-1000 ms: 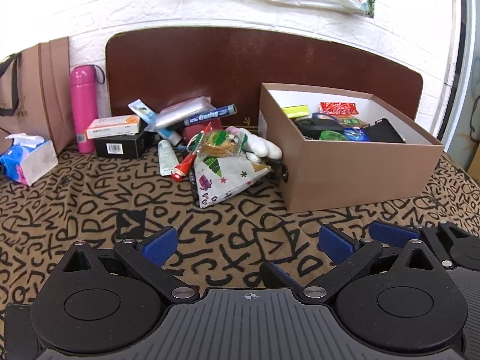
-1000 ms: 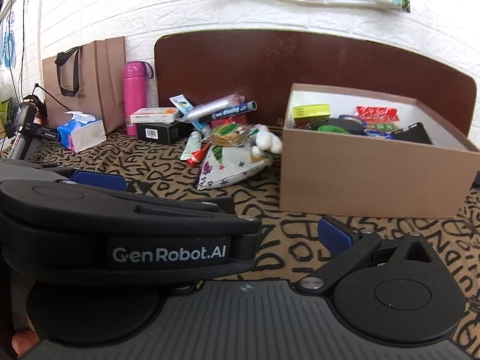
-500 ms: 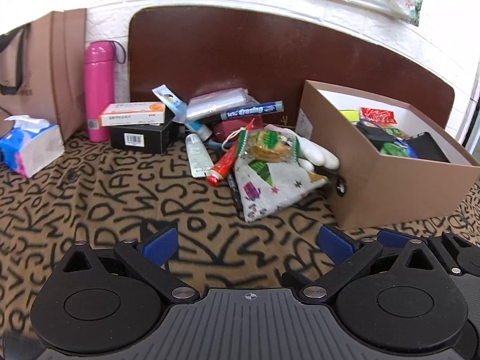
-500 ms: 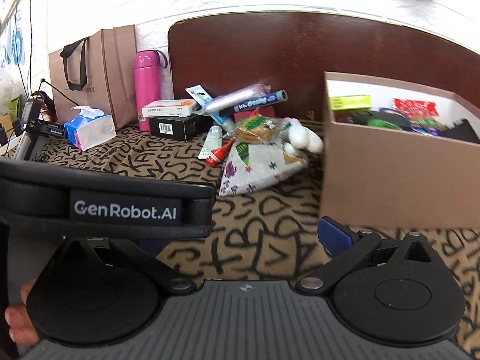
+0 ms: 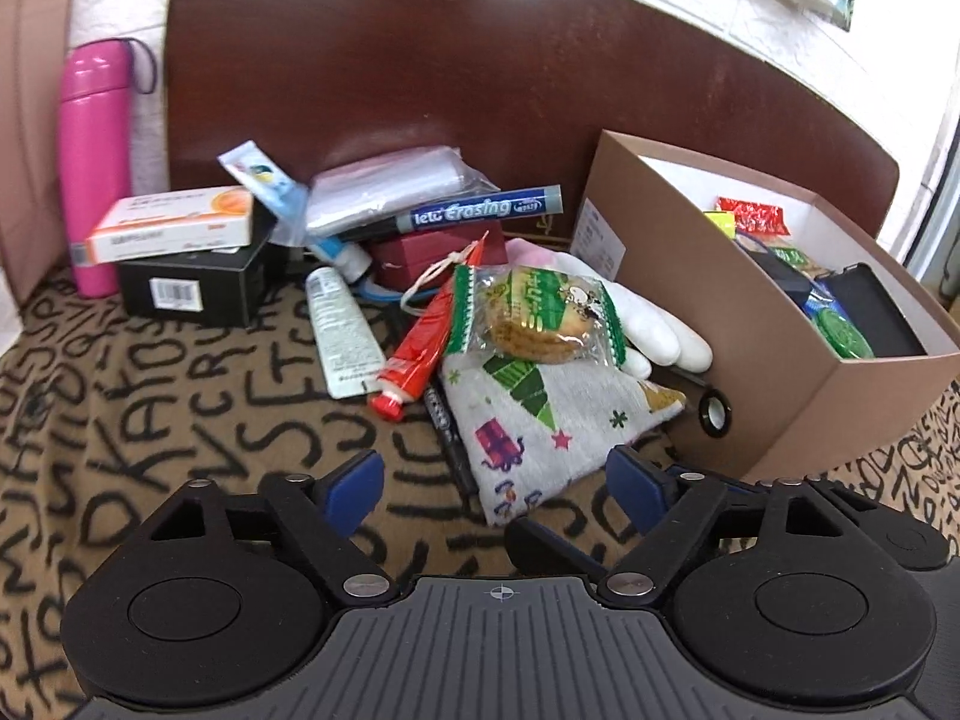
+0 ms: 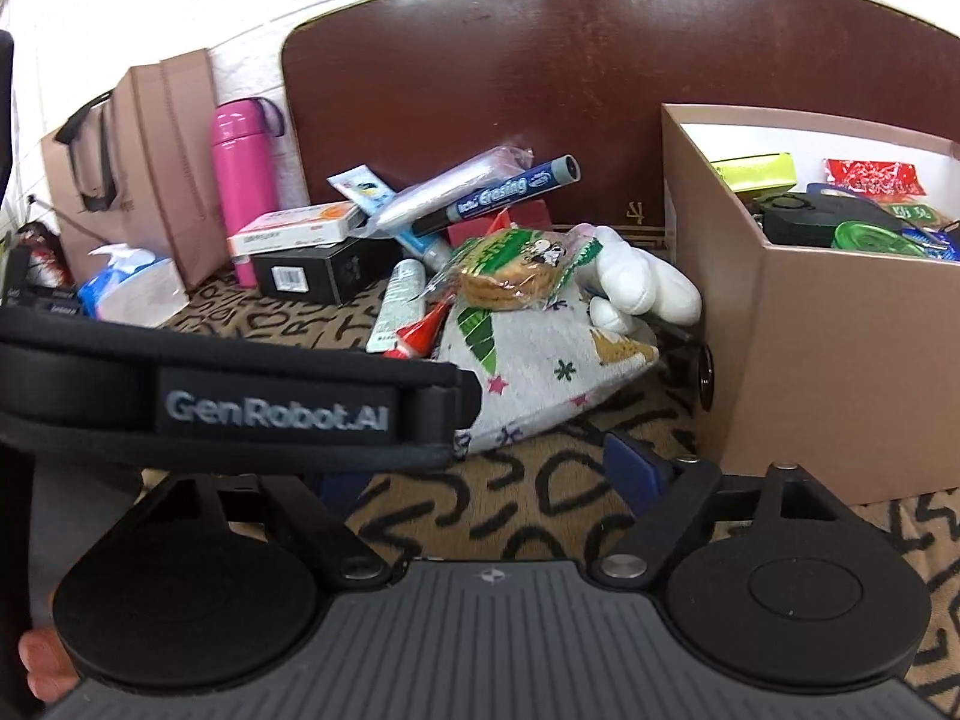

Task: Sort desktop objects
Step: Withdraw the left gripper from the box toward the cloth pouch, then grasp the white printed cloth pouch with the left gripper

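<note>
A pile of loose objects lies on the patterned cloth: a Christmas-print pouch (image 5: pixel 552 420) (image 6: pixel 540 360), a packet of biscuits (image 5: pixel 534 318) (image 6: pixel 510 270) on top of it, a red tube (image 5: pixel 420 348), a white tube (image 5: pixel 345 336), a blue marker (image 5: pixel 480 213) (image 6: pixel 504 192) and a white plush toy (image 5: pixel 654 336) (image 6: pixel 642 288). A brown cardboard box (image 5: pixel 750 372) (image 6: pixel 840 372) stands to the right, with several items inside. My left gripper (image 5: pixel 495 480) is open and empty just in front of the pouch. My right gripper (image 6: pixel 498 468) is open and empty; the left gripper's body hides its left finger.
A pink bottle (image 5: pixel 93 168) (image 6: pixel 246 180), an orange-white carton (image 5: pixel 174 222) on a black box (image 5: pixel 192 288), a tissue pack (image 6: pixel 132 288) and a paper bag (image 6: pixel 138 162) stand at the back left. A dark wooden board (image 5: pixel 480 78) backs the pile.
Both grippers have moved forward and left toward the pile, which now looks closer and larger. Both stay open and empty.
</note>
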Tool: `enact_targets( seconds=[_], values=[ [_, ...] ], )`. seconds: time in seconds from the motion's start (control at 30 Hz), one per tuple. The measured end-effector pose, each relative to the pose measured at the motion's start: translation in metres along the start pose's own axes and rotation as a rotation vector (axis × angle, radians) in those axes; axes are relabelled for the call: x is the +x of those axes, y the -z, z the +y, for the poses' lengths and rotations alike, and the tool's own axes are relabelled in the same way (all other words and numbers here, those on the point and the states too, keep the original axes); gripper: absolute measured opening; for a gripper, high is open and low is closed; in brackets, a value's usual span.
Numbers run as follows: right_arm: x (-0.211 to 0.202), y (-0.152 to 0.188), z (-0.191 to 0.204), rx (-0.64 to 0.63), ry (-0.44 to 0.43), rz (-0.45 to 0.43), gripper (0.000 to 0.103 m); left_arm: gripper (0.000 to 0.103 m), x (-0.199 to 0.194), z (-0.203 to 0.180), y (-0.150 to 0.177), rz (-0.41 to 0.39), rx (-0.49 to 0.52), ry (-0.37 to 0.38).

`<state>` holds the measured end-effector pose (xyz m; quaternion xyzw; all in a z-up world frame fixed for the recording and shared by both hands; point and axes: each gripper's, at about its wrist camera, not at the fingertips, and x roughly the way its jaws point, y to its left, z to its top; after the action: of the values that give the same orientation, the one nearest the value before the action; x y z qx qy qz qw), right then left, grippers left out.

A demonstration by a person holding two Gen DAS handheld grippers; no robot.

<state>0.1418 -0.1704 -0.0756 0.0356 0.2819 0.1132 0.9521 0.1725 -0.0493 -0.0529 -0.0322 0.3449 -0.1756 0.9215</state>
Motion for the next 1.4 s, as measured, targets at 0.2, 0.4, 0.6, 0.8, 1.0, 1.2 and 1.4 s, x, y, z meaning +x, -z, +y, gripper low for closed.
enact_targets(
  seconds=[0.2, 0.4, 0.6, 0.8, 1.0, 1.2, 1.4],
  values=[
    [0.014, -0.003, 0.009, -0.019, 0.074, -0.01, 0.079, 0.078, 0.019, 0.001, -0.011, 0.021, 0.028, 0.056],
    [0.029, -0.005, 0.012, -0.017, 0.097, 0.009, 0.074, 0.064, 0.038, 0.003, -0.017, 0.073, 0.042, 0.095],
    [0.034, -0.005, 0.013, -0.023, 0.088, 0.01, 0.056, 0.036, 0.043, 0.007, -0.019, 0.088, 0.022, 0.123],
    [0.024, -0.006, 0.015, -0.076, 0.074, -0.009, 0.037, 0.021, 0.033, 0.0, -0.017, 0.067, 0.031, 0.102],
    [-0.009, -0.004, 0.012, -0.064, 0.017, -0.01, 0.034, 0.018, 0.003, -0.01, -0.007, 0.059, 0.028, 0.11],
    [-0.054, 0.011, 0.012, -0.076, -0.055, 0.024, 0.034, 0.018, -0.039, -0.025, 0.02, 0.072, 0.019, 0.104],
    [-0.096, 0.035, 0.018, -0.105, -0.094, 0.05, 0.034, 0.018, -0.074, -0.039, 0.057, 0.079, 0.0, 0.111]
  ],
)
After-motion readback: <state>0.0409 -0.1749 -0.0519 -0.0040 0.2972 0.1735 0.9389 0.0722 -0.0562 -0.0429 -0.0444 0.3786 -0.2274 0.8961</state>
